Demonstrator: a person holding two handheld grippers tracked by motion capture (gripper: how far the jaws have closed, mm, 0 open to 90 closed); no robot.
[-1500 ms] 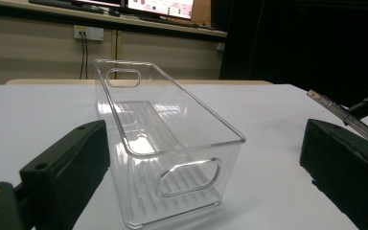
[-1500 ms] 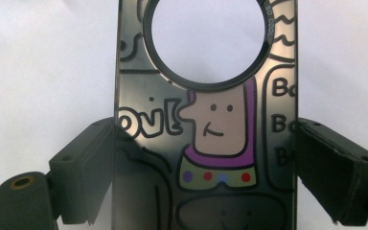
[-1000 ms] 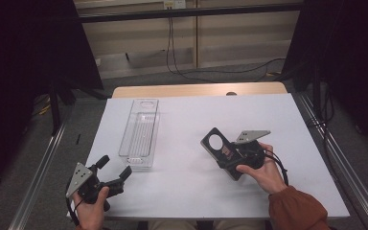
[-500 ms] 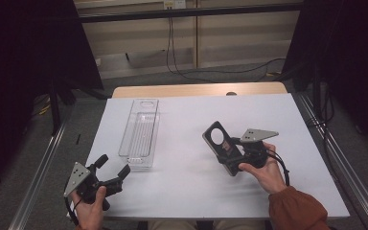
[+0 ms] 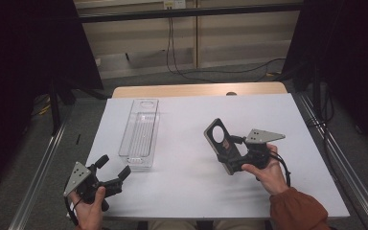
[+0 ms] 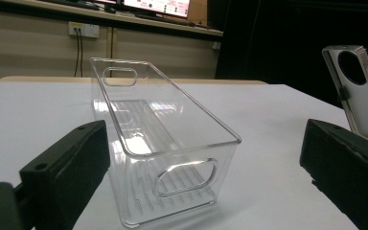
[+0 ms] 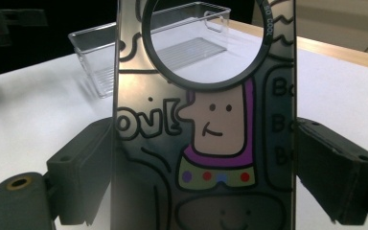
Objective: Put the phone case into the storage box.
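A clear plastic bin (image 5: 141, 132) lies lengthwise on the white table (image 5: 268, 110), left of centre, and it is empty. My left gripper (image 5: 114, 166) hovers open at the front left corner, its jaws pointing at the bin's near end (image 6: 163, 129). My right gripper (image 5: 232, 153) is shut on a dark phone case (image 5: 223, 143) with a round camera hole, held tilted above the table's right half. In the right gripper view the case (image 7: 206, 120) carries a cartoon print and stands clamped between both jaws of my right gripper (image 7: 203, 158). The case (image 6: 359, 96) also shows at the right edge of the left gripper view.
A wooden strip (image 5: 196, 89) borders the table's far edge. Metal rails (image 5: 330, 153) run along both sides. Cables (image 5: 206, 76) lie on the floor beyond, with dark curtains to left and right. White tabletop stretches between bin and case.
The right gripper has shifted slightly right and turned a little with the case. The left gripper has sunk slightly toward the front edge, still open.
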